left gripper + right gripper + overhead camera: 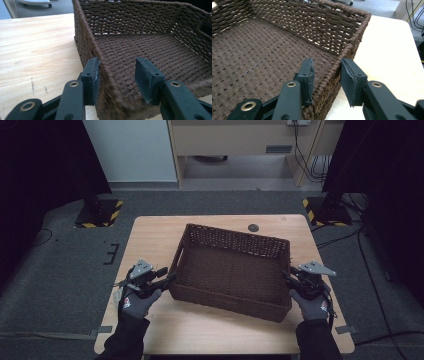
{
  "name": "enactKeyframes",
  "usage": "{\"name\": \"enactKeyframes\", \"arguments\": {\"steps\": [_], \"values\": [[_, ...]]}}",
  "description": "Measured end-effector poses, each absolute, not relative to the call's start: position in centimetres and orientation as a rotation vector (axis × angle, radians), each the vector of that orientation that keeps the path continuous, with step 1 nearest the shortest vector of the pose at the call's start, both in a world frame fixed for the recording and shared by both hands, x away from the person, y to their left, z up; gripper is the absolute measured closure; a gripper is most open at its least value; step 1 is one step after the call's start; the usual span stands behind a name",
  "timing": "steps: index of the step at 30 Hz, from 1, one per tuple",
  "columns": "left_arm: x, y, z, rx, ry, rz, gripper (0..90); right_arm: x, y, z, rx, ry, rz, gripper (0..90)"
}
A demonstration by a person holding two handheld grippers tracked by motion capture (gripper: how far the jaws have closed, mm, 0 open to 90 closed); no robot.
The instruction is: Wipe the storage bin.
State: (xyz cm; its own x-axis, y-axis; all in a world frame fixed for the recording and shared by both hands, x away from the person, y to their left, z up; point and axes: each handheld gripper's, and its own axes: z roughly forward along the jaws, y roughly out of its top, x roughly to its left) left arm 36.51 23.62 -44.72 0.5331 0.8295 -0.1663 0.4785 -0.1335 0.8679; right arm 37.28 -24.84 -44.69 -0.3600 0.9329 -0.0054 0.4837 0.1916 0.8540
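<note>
Wooden table (165, 330) on grey carpeted floor (60, 285)

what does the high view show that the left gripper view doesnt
High view alone: both gloved hands, the right gripper at the basket's right wall, the whole light wooden table, a small black round disc near its far edge, and grey floor with yellow-black striped stand bases.

Left gripper view alone: the left gripper close up, its jaws astride the wall with a gap still open on the inner side.

Both: the dark brown woven rectangular basket, empty, on the table.
</note>
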Motion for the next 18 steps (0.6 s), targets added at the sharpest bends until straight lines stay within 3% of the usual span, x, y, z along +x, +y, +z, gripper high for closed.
{"name": "enactKeyframes", "arguments": {"steps": [6,10,13,18], "values": [[36.0,23.3,-45.5,1.803,1.099,0.428,55.8,38.6,-24.6,-44.9,1.295,1.945,1.082,54.5],[35.0,23.2,-45.6,1.788,1.089,0.423,55.8,37.4,-25.1,-44.6,1.297,1.938,1.103,49.3],[34.4,23.0,-45.6,1.783,1.089,0.424,55.3,36.1,-25.3,-44.3,1.298,1.951,1.110,52.8],[33.9,22.9,-45.7,1.774,1.089,0.421,55.0,35.9,-25.3,-44.7,1.292,1.983,1.080,66.8]]}}
